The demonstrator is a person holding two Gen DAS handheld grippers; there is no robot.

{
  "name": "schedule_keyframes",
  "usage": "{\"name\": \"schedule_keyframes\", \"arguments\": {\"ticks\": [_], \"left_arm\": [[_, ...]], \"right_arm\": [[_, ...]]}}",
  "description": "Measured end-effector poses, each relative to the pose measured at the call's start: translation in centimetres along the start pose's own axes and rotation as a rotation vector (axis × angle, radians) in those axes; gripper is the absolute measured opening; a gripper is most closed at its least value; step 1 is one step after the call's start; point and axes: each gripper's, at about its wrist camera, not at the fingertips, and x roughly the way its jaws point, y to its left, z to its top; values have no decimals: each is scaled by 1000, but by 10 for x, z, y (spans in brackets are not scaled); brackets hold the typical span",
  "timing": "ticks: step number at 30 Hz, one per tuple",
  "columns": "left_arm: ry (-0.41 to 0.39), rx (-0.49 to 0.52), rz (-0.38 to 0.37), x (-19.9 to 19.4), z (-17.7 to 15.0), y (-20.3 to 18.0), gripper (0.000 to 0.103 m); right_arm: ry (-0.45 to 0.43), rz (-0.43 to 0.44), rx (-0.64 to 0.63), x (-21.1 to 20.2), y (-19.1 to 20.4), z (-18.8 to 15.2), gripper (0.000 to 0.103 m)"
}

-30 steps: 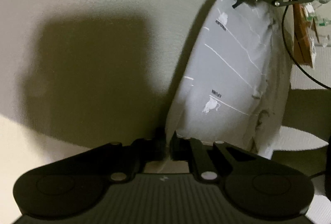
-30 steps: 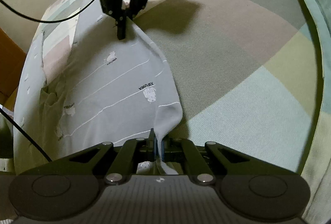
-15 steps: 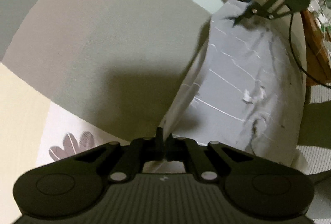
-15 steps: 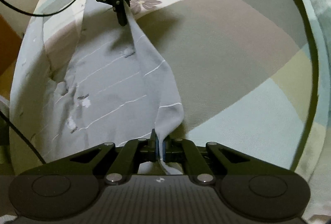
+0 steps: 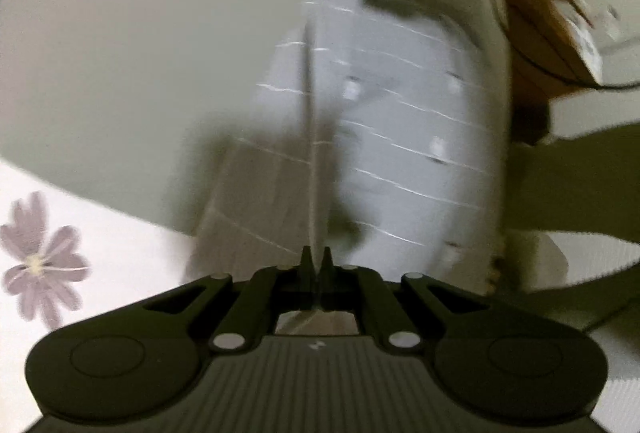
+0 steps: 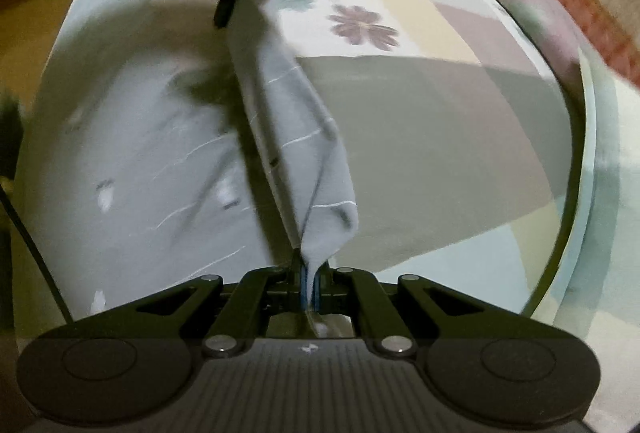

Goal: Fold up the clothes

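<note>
Evidently soft, light: pale grey white-striped cotton garment (image 6: 168, 169) sags between left gripper (image 5: 316, 263) and right gripper (image 6: 308, 273), both clenched on its edge; best held at corners.

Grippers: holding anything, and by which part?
Both hold the grey white-striped garment by one edge: left gripper and right gripper, each shut on it.

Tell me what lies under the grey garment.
Under the grey garment lies a patchwork bedspread with flower prints; the left gripper and right gripper pinch its lifted edge. The covered bedspread stays hidden.
</note>
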Motion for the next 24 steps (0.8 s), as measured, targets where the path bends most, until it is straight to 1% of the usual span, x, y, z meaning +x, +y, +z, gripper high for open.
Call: {"name": "schedule_keyframes", "arguments": {"ticks": [5, 8, 12, 13, 17, 20, 24], "left_arm": [[43, 104, -86, 9, 3, -35, 0], [53, 165, -149, 10, 8, -54, 0], [65, 240, -203, 19, 18, -79, 0], [66, 253, -213, 22, 20, -84, 0], [64, 281, -253, 40, 29, -106, 0], [75, 311, -273, 55, 33, -119, 0], [109, 345, -277, 68, 30, -128, 0]], "right_arm": [[9, -111, -177, -9, 49, -2, 4], [15, -151, -233, -16, 68, -5, 4], [40, -174, -277, -20, 87, -11, 4], [58, -171, -294, -19, 92, -15, 4], [85, -177, -362, -15, 114, -28, 5], [92, -179, -389, -15, 128, -34, 5], [94, -161, -398, -17, 147, -34, 5]]}}
